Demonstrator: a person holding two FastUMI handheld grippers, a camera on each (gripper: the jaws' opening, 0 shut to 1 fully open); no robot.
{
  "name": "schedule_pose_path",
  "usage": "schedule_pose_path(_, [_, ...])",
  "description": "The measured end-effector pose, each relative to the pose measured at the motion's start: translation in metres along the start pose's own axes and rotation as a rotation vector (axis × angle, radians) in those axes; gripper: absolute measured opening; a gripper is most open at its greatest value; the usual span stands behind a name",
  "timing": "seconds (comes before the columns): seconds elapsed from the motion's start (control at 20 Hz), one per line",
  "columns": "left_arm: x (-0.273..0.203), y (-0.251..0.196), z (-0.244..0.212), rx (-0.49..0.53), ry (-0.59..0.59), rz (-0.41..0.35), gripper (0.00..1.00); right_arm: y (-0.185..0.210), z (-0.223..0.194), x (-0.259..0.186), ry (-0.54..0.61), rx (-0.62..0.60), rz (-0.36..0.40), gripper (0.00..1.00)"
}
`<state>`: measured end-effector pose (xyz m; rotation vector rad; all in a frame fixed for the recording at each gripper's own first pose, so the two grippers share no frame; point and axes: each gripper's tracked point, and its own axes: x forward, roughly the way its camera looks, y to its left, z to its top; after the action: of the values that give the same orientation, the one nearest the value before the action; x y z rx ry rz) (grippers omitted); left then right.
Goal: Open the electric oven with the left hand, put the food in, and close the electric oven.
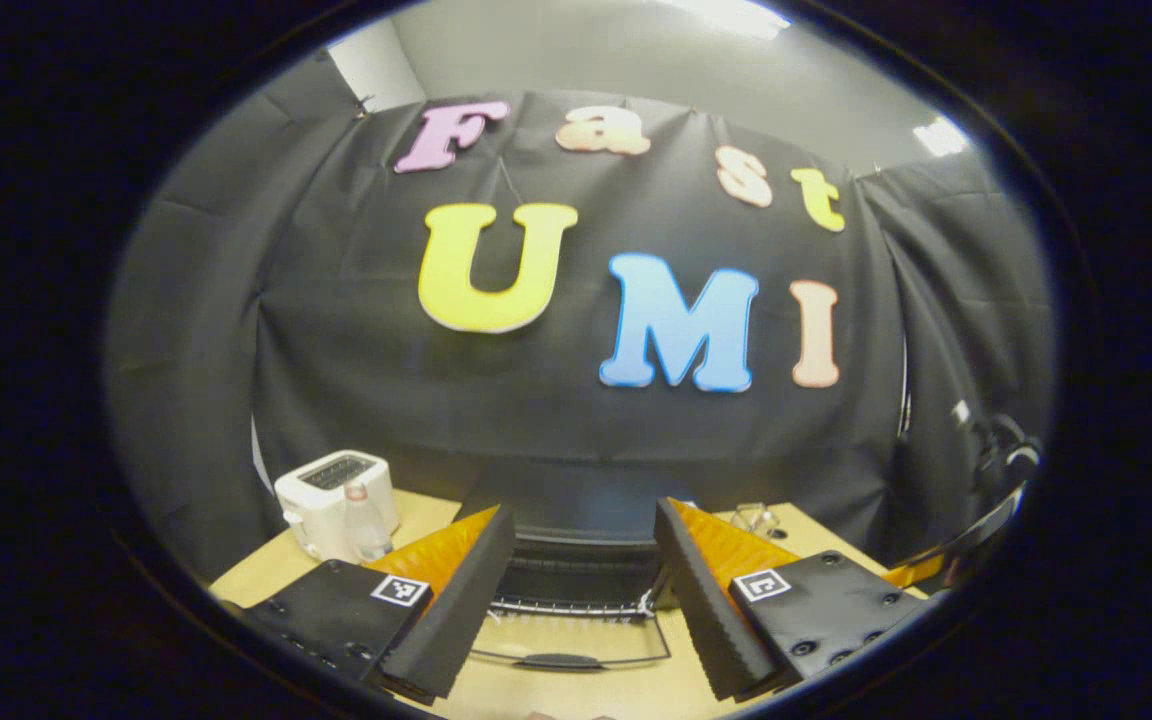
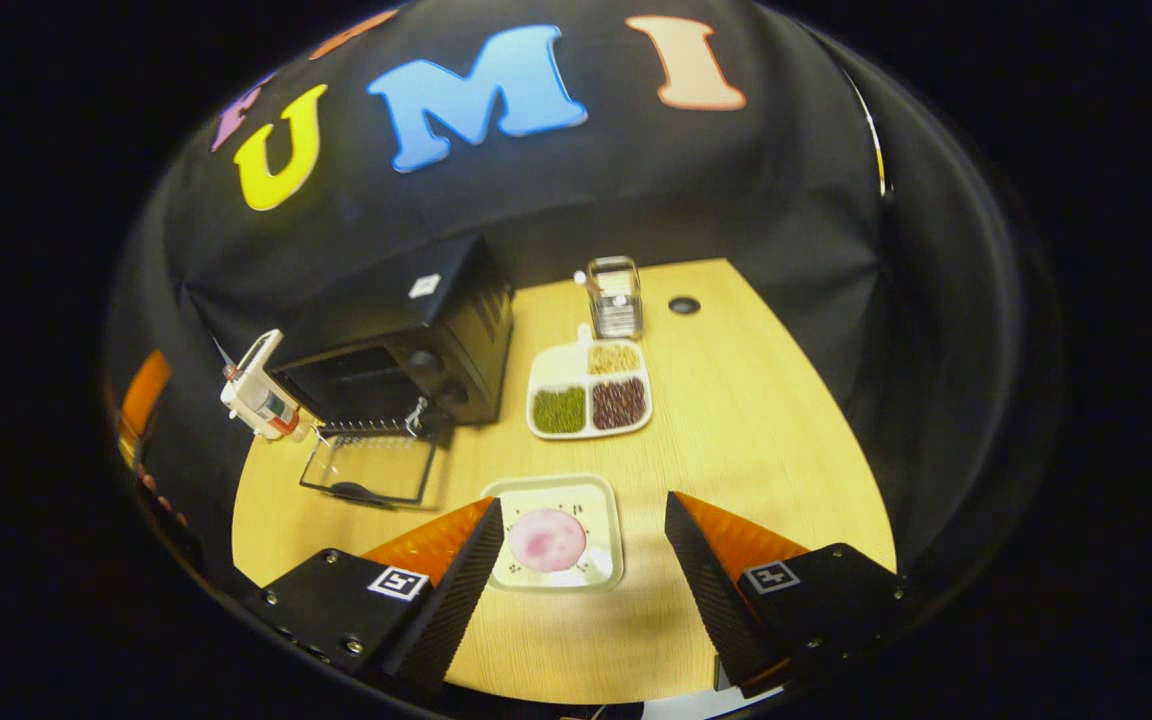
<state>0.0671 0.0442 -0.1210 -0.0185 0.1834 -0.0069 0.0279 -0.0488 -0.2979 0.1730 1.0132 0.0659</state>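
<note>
Pale wooden table with a round hole near the far edge. Between the right fingers, a square plate with a pink round food. Beyond it, a divided tray of beans, then a clear holder. Ahead and left of those fingers, black electric oven, glass door lowered onto the wood. Left of the left fingers, white toaster and a bottle just before it.
</note>
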Motion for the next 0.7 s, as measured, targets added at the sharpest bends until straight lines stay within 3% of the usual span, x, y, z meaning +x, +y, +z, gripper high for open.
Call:
schedule_pose_path(0.05, [-0.007,-0.001,0.019,0.006,-0.036,0.0,0.92,-0.009,-0.008,0.011,0.052,0.012,-0.008,0.99])
schedule_pose_path(0.1, [-0.014,-0.002,0.034,0.012,-0.065,0.0,0.98,-0.013,-0.015,0.02,0.097,0.027,-0.01,0.99])
schedule_pose_path(0.3, [-0.036,0.0,0.068,0.023,-0.129,0.016,0.98,-0.02,-0.03,0.053,0.211,0.094,0.011,0.97])
schedule_pose_path(0.6, [-0.056,0.024,0.053,0.013,-0.079,0.087,0.92,-0.015,-0.035,0.092,0.317,0.05,0.017,0.97])
schedule_pose_path(0.7, [-0.061,0.037,0.046,0.015,-0.064,0.121,0.97,-0.022,-0.036,0.105,0.339,0.002,-0.016,0.96])
